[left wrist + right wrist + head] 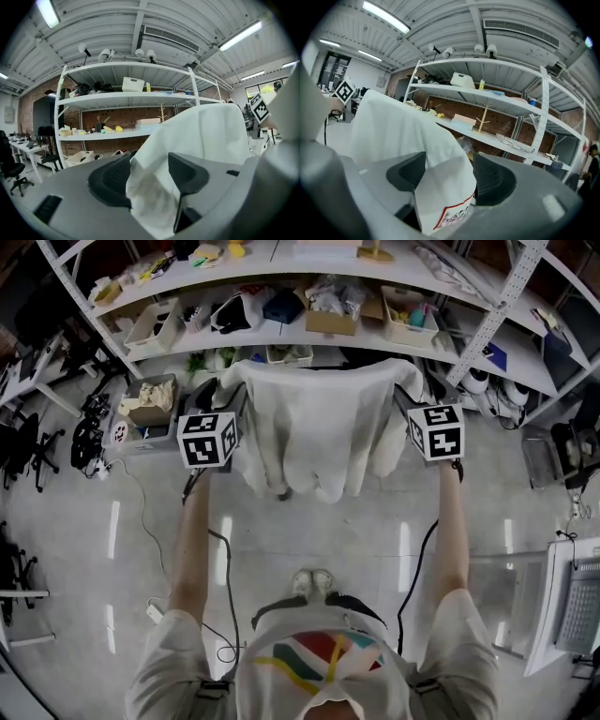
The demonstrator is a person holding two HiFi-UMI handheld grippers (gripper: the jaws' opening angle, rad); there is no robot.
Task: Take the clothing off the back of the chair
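Note:
A white garment point(319, 427) hangs spread out between my two grippers, in front of the shelving. My left gripper point(232, 395) is at the garment's left top corner. In the left gripper view its jaws point(152, 173) pinch a crumpled fold of the white cloth point(206, 136). My right gripper point(410, 397) is at the right top corner. In the right gripper view its jaws point(447, 176) stand wide apart, with a fold of the cloth point(393, 126) and its printed label lying loosely between them. The cloth hides whatever is behind it, and no chair back is visible.
Metal shelving point(328, 320) full of boxes and bins runs across just behind the garment. A cardboard box point(150, 404) sits on the floor at the left, and cables point(220, 549) trail over the floor. Office chairs point(23, 451) stand far left, white equipment point(572, 606) at the right edge.

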